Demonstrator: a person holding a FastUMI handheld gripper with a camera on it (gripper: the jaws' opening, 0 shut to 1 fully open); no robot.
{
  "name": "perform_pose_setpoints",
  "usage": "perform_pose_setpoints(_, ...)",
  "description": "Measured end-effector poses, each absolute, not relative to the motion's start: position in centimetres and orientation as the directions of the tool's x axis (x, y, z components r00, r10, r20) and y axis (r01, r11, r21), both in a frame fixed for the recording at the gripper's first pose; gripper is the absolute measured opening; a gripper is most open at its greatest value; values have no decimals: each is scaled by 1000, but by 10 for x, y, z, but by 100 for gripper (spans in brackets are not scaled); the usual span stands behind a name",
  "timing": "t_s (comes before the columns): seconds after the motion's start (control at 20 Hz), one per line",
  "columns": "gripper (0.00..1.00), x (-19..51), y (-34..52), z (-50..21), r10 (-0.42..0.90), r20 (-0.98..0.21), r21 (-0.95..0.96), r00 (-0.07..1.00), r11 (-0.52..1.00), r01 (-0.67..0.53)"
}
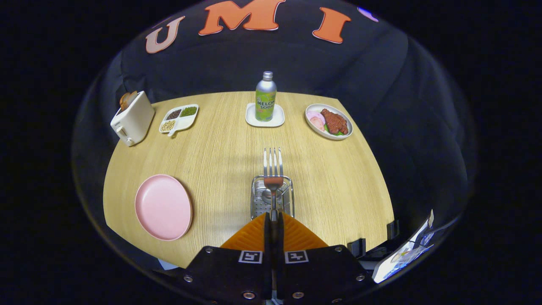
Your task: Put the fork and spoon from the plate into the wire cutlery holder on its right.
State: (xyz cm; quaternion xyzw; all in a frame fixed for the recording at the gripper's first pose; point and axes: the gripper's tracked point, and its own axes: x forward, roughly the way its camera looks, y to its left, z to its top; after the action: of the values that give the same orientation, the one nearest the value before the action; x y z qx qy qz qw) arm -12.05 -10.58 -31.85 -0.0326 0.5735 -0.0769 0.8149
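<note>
1. Hand-held gripper [274, 217] with two orange ribbed fingers [250, 235] on a black body: the fingers are drawn together to a narrow slit and press from both sides on the thin handle of a fork.
2. Silver metal fork [273, 165]: held by its handle, tines pointing away toward 12 o'clock, its head raised over the far edge of the holder (the neck shows an orange reflection).
3. Rectangular silver wire cutlery holder [288, 199]: stands on the table directly ahead of the fingertips, under the fork.
4. Silver metal spoon [266, 196]: its bowl is seen inside the holder, beside the fork's handle; the rest of it is hard to make out.
5. Round pink plate [163, 207]: at 9 o'clock from the holder, well apart from it, lying flat.
6. Light wooden table [220, 152]: bears all listed items.
7. Silver and green drink bottle [266, 96]: upright at 12 o'clock, on a white square coaster [254, 120].
8. White plate of model meat and ham [328, 121]: at 1 o'clock, near the far edge.
9. White divided dish of beans and grains [178, 118]: at 11 o'clock.
10. Cream toaster [132, 119]: at 10 o'clock, just beside the divided dish, bread showing in its slot.
</note>
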Motion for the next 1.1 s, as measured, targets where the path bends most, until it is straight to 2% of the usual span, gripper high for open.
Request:
perform_pose_setpoints(0.4,5,-141,-113,-337,-187,-974,-192,129,981,-22)
perform_pose_setpoints(0.5,5,-140,-117,-343,-218,-971,-223,99,974,-45)
perform_pose_setpoints(0.65,6,-143,-113,-351,-183,-982,-186,57,980,-69)
perform_pose_setpoints(0.8,8,-143,-109,-355,-169,-984,-176,59,974,-140)
perform_pose_setpoints(0.95,10,-133,-108,-356,-150,-985,-160,90,980,-118)
perform_pose_setpoints(1.1,10,-112,-109,-348,-113,-977,-127,179,989,-72)
